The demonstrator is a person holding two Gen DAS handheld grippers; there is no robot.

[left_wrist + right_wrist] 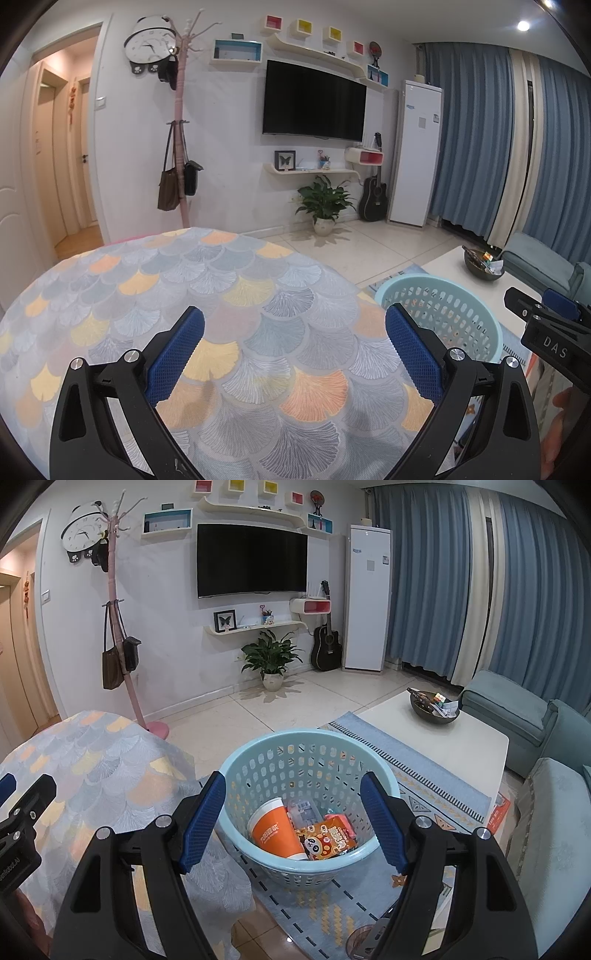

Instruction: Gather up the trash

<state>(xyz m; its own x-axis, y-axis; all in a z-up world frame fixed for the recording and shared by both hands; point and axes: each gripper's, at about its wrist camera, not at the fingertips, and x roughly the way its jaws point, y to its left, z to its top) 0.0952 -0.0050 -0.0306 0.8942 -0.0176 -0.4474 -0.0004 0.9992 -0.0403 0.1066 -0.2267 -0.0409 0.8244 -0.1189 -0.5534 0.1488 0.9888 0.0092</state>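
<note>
A light blue perforated basket (258, 768) stands on the rug; it also shows in the left wrist view (461, 317). Inside lie an orange paper cup (275, 830), a panda-print snack packet (327, 843), a pink wrapper (341, 821) and a clear plastic piece (304, 810). My right gripper (293, 819) is open and empty, held above the basket's near side. My left gripper (295, 354) is open and empty over the table's fan-patterned cloth (221, 295), left of the basket. No trash shows on the cloth.
A white coffee table (443, 738) holds a dark bowl (434, 707) of small items. Teal sofa (546, 757) at right. A patterned blue rug (332, 915) lies under the basket. A pink coat rack (122, 646), potted plant (271, 657) and guitar (325, 642) stand by the far wall.
</note>
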